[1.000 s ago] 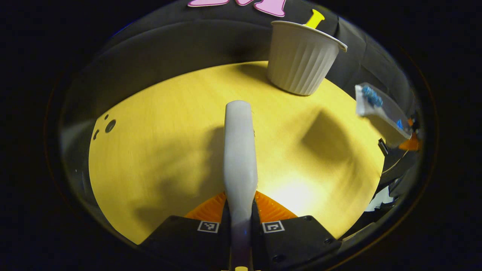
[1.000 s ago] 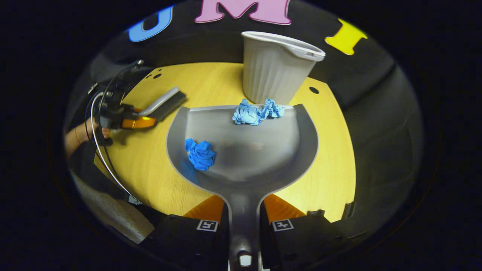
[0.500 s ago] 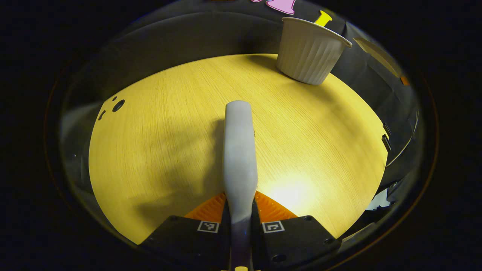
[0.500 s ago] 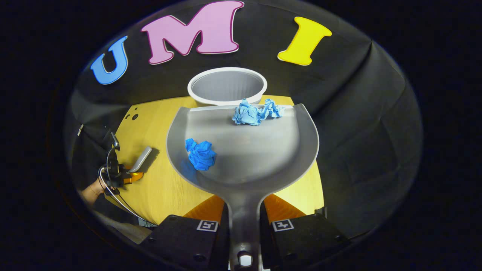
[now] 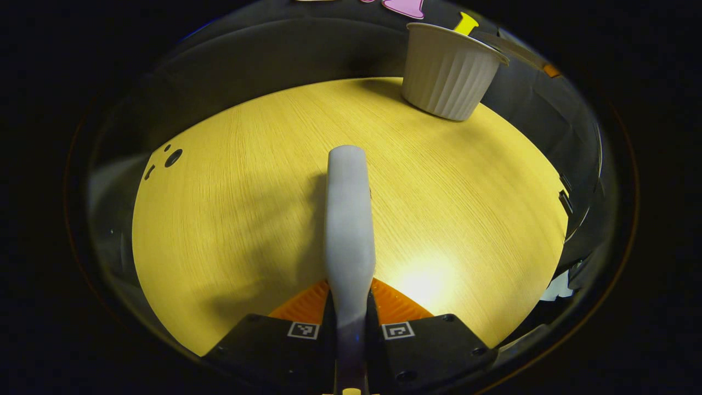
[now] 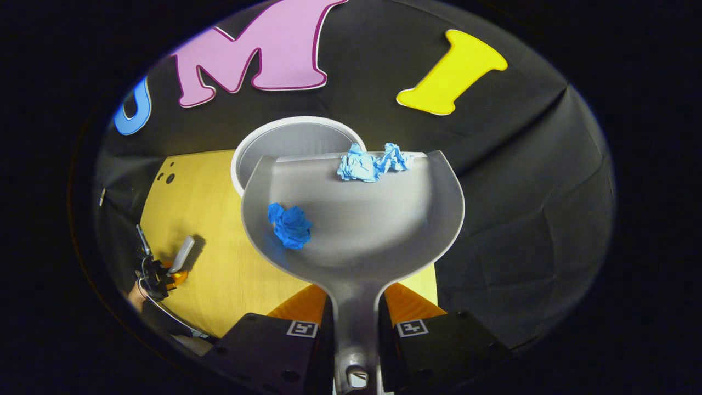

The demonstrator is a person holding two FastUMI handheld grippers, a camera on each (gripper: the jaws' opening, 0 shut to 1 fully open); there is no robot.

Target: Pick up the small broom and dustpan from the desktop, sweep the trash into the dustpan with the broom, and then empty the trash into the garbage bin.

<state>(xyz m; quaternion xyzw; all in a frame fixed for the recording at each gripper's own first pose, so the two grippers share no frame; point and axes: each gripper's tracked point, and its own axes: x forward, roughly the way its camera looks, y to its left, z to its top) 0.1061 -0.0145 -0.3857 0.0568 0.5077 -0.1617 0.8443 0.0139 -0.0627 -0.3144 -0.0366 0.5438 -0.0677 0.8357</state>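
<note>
Your right gripper (image 6: pixel 355 321) clamps the smooth grey dustpan (image 6: pixel 356 219) by its handle, its lip just over the ribbed white garbage bin (image 6: pixel 290 144); two crumpled blue paper wads (image 6: pixel 289 225) lie inside (one at the lip). Your left gripper (image 5: pixel 350 323), well short of the bin, grips the small broom (image 5: pixel 349 225).

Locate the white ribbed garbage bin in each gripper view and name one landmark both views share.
Left gripper view: garbage bin stands upper right, at the desktop's far edge, seen from the side.
Right gripper view: garbage bin sits upper centre, seen from above, its mouth partly behind the dustpan.
Shared landmark: the holes in the desktop.
</note>
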